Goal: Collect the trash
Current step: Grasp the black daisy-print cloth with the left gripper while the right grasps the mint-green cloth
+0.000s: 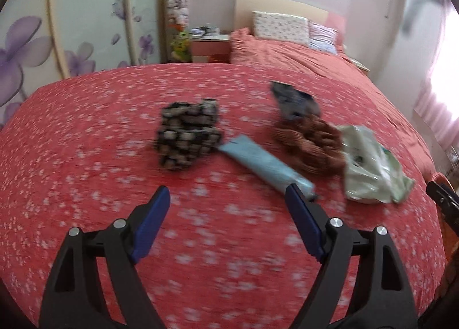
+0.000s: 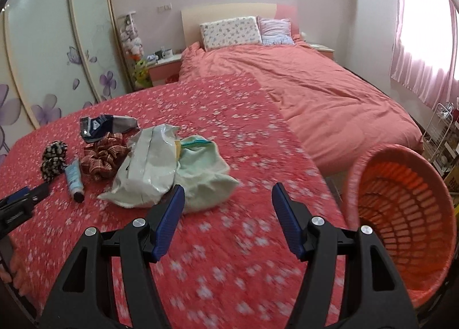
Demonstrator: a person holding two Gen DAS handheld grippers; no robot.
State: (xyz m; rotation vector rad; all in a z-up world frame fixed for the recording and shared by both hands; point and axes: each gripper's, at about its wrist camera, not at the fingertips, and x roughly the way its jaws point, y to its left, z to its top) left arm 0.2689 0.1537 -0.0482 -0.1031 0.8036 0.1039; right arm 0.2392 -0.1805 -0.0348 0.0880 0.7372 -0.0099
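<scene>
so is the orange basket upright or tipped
Tipped: the orange basket lies with its mouth facing the right wrist camera, its ribbed inside wall showing.

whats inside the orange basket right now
The orange basket is tipped toward the right wrist camera; its slatted wall and bottom show bare, no trash visible. The right gripper hides a low sliver.

No legible text, brand or number is found. Print on the dark wrapper [image 2: 107, 125] and on the pale green bag [image 2: 149, 168] is blurred beyond reading; the blue tube [image 1: 265, 166] carries nothing readable.
</scene>
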